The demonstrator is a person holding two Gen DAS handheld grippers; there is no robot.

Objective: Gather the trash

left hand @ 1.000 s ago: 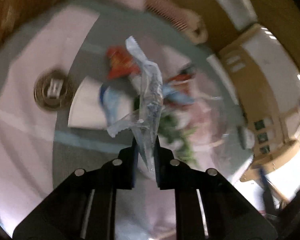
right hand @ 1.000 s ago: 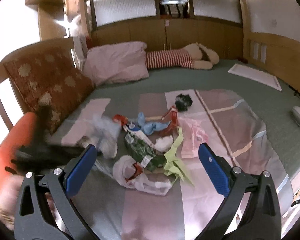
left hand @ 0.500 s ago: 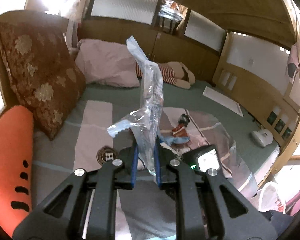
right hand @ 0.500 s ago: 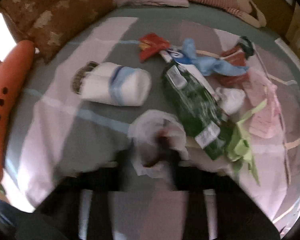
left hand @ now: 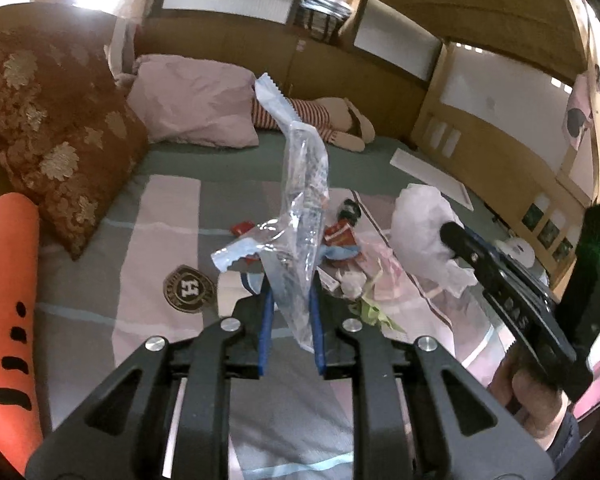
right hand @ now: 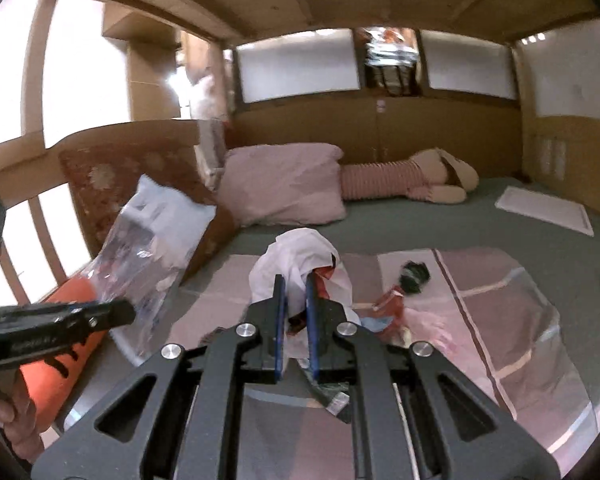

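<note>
The bed (left hand: pixel 172 216), a grey-green sheet under a pink-striped cover, carries the remaining litter pile (left hand: pixel 352 248) at its centre. The right gripper (right hand: pixel 296 312), wide apart one second ago, has clamped narrow on the white plastic bag (right hand: pixel 296 256) and raised it clear of the cover. The left gripper (left hand: pixel 290 320) holds the clear wrapper (left hand: pixel 304 184) aloft in narrow jaws, so two pieces are secured and the rest awaits collection.
</note>
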